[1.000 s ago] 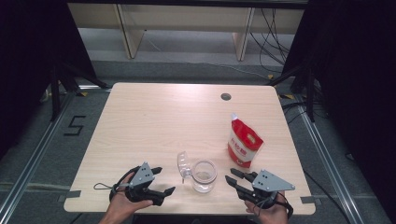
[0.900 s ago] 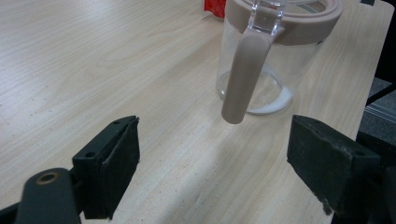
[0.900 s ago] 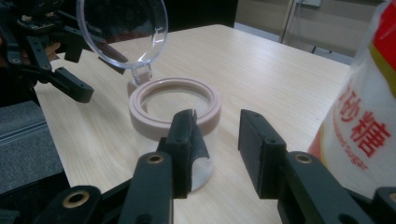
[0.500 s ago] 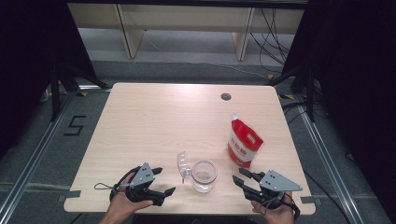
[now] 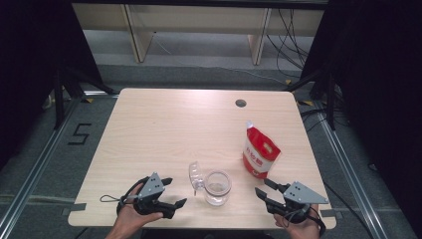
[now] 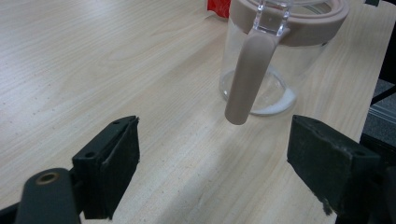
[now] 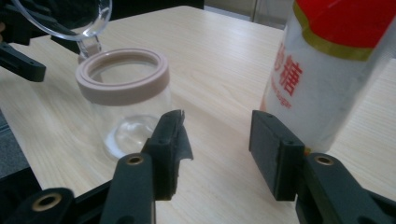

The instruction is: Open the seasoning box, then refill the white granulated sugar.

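Note:
A clear glass jar [image 5: 217, 187] with a beige rim stands near the table's front edge, its hinged clear lid [image 5: 195, 174] swung open to its left. To its right, a little farther back, a red and white pouch [image 5: 260, 152] stands upright. My left gripper [image 5: 175, 191] rests left of the jar, open and empty. In the left gripper view the jar [image 6: 275, 60] and its beige clasp [image 6: 247, 79] lie just ahead of my left gripper [image 6: 215, 149]. My right gripper [image 5: 261, 186] sits right of the jar; its jaws have just been opening, with nothing between them. Ahead of my right gripper [image 7: 219, 135] are the jar [image 7: 126, 98] and pouch [image 7: 327, 70].
The light wooden table [image 5: 164, 129] has a round cable hole [image 5: 241, 103] at the back right. Dark curtains flank the sides, and metal floor rails run along both. The table's front edge lies just under both hands.
My right gripper has drawn back to the right, away from the jar, and its jaws stand wider apart. The left gripper, jar and pouch have not moved.

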